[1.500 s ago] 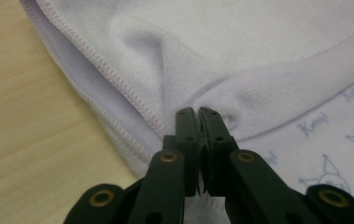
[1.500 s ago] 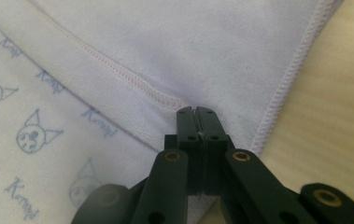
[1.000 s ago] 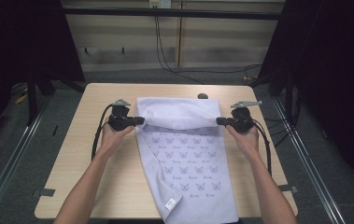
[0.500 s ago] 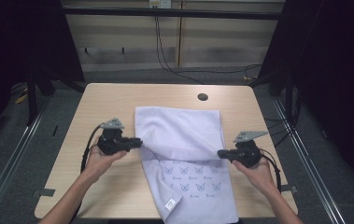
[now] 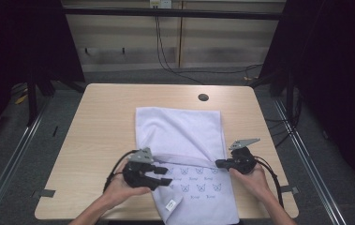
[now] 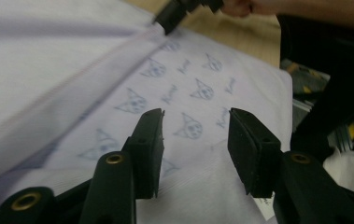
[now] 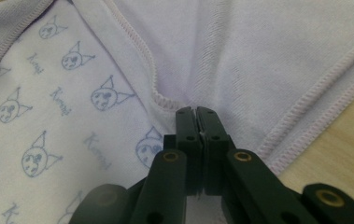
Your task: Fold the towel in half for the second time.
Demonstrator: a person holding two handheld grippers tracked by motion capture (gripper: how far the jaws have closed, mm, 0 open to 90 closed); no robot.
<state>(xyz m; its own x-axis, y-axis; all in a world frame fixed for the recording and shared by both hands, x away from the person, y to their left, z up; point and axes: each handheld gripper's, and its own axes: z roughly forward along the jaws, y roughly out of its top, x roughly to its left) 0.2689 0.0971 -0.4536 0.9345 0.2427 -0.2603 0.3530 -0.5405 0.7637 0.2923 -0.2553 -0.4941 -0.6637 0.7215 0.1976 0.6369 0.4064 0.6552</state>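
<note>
A pale lilac towel (image 5: 180,131) with small cat-face prints lies on the wooden table (image 5: 100,122), its far part folded toward me so the plain back faces up. My left gripper (image 5: 166,176) is at the fold's left end. Its jaws have just been opening, and in the left gripper view they (image 6: 195,126) stand apart above the printed towel (image 6: 188,88) with nothing between them. My right gripper (image 5: 218,163) is at the right end of the hem. In the right gripper view it (image 7: 196,114) is shut on the towel's stitched edge (image 7: 165,100).
A dark round hole (image 5: 203,97) sits in the table near its far edge. A small white label (image 5: 170,205) hangs at the towel's near left corner. Bare wood lies left of the towel. The towel's near end droops over the table's front edge.
Both hands have drawn the towel's far edge toward me, so the folded part now covers more of the print. The left jaws have come off the hem and opened.
</note>
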